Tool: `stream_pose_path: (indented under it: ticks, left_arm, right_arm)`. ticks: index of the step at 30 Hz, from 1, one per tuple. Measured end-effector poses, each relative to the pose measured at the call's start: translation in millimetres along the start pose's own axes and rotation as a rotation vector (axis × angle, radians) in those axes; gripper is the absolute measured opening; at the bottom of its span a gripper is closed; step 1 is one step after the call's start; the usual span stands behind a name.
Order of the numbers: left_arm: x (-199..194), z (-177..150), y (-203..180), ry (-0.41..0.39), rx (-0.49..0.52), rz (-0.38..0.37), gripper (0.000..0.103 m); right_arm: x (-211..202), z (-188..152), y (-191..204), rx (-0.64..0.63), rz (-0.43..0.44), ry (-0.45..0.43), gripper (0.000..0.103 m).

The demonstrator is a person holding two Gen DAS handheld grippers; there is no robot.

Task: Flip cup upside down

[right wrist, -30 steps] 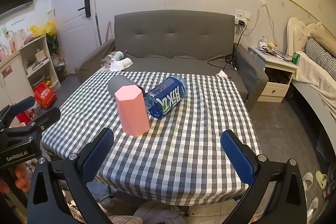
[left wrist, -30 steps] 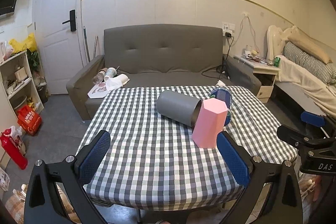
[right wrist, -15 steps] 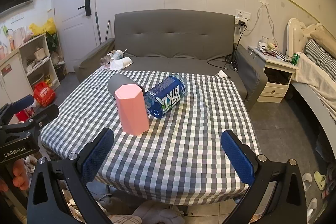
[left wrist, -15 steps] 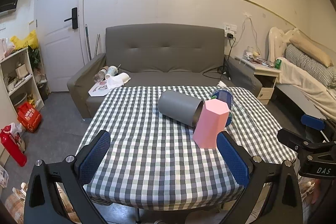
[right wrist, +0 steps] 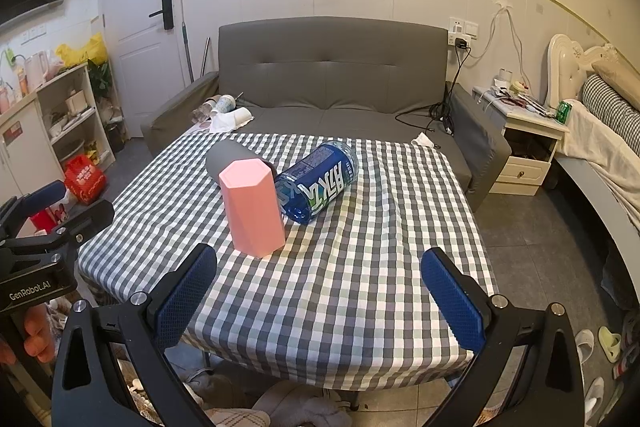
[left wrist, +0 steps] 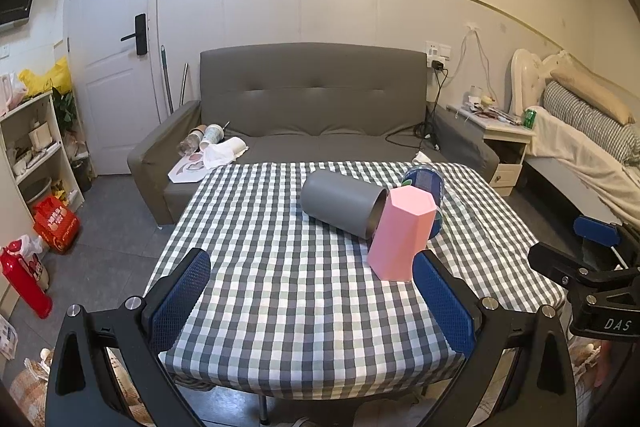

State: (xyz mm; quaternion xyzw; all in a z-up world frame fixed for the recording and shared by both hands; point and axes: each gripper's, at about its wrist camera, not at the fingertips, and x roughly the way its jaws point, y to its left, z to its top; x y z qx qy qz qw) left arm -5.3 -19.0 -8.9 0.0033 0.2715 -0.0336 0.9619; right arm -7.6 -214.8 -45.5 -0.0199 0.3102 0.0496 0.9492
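Note:
A pink hexagonal cup (left wrist: 402, 233) stands on the checked table (left wrist: 280, 287), its closed end up; it also shows in the right wrist view (right wrist: 253, 211). A grey cup (left wrist: 340, 203) lies on its side just behind it, open end toward the pink cup, mostly hidden in the right wrist view (right wrist: 224, 157). My left gripper (left wrist: 312, 295) is open and empty, near the table's front edge. My right gripper (right wrist: 320, 293) is open and empty, short of the pink cup.
A blue water bottle (right wrist: 318, 183) lies on its side against the cups. A grey sofa (left wrist: 312, 115) stands behind the table. A shelf (left wrist: 28, 147) is at left, a nightstand (right wrist: 528, 143) and bed at right.
Both views have shifted slightly; the cups and bottle have not moved and both grippers stay open.

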Motion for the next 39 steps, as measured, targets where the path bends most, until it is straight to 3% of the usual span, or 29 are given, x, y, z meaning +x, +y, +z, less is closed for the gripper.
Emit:
stream_pose_path:
  ticks: [39]
  left_arm:
    - [1.5, -2.7, -1.7, 0.002, 0.007, 0.007, 0.103]
  right_arm:
    - [4.5, -4.3, -1.9, -0.002, 0.002, 0.022, 0.103]
